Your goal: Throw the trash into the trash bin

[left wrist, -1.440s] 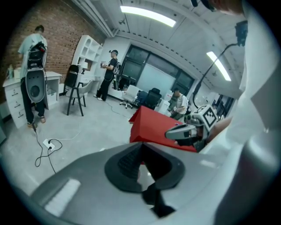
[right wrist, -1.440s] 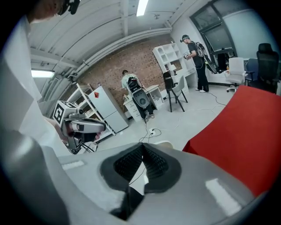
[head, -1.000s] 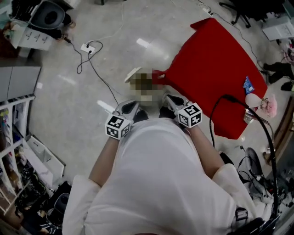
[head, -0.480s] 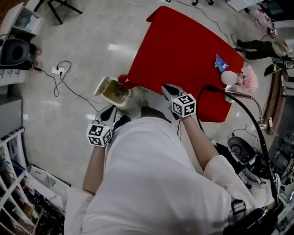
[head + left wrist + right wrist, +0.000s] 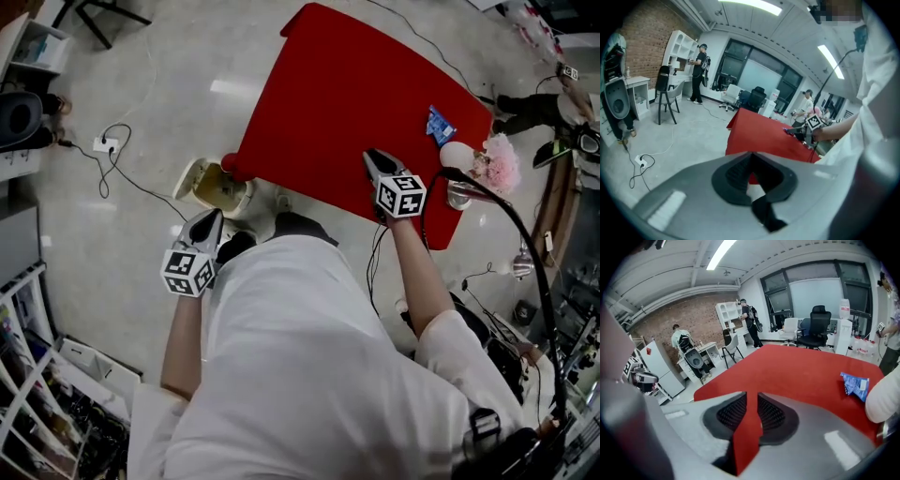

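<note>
Trash, a blue wrapper (image 5: 855, 384), lies ahead and right of the right gripper (image 5: 377, 161), whose empty jaws have just been opening a little. The left gripper (image 5: 210, 221) is closed and empty, with the trash bin (image 5: 217, 186) just ahead. Jaws this narrow may push the thin wrapper away.

Red table (image 5: 356, 103) fills the far right. 1 blue wrapper (image 5: 439, 125) lies flat on it near the right edge, and a white rounded thing (image 5: 457, 156) sits just beside that, right at the rim. Down on the pale floor (image 5: 141, 244), the open trash bin (image 5: 217, 186) stands just beside the table's near-left corner. Farther left, 1 white power strip (image 5: 102, 144) lies with its dark cable (image 5: 141, 187) trailing across the floor.
</note>
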The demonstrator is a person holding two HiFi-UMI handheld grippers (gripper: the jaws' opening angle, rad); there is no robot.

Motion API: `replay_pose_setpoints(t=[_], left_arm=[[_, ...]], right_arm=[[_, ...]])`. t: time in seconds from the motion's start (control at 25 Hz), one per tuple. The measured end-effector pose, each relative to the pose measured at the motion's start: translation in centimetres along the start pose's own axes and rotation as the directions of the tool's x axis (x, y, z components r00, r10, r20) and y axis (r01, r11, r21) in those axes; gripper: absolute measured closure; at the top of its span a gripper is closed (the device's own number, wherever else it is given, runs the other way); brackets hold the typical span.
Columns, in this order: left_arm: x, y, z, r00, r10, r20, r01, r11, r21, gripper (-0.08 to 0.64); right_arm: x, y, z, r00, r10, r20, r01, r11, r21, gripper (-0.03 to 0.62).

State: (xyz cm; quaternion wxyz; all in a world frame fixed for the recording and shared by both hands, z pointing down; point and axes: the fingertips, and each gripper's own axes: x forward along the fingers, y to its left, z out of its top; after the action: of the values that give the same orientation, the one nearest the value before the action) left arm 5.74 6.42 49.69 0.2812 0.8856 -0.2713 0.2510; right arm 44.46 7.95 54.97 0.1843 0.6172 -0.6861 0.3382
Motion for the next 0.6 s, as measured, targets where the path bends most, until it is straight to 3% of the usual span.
replay_pose_setpoints(t=[0.32, 0.6], left_arm=[[2.6, -1.5, 2.5, 1.0, -0.007, -0.014, 0.007, 1.0, -0.003, 0.554], [4.3, -2.4, 2.7, 0.999, -0.006, -0.052, 0.005, 1.0, -0.012, 0.554]], right_arm=[[0.5, -9.8, 0.6, 0.988, -0.148, -0.043, 0.149, 0.989, 0.013, 0.494], [0.8, -19.0, 0.3, 0.938, -0.343, -0.056, 0.346, 0.935, 0.074, 0.478]])
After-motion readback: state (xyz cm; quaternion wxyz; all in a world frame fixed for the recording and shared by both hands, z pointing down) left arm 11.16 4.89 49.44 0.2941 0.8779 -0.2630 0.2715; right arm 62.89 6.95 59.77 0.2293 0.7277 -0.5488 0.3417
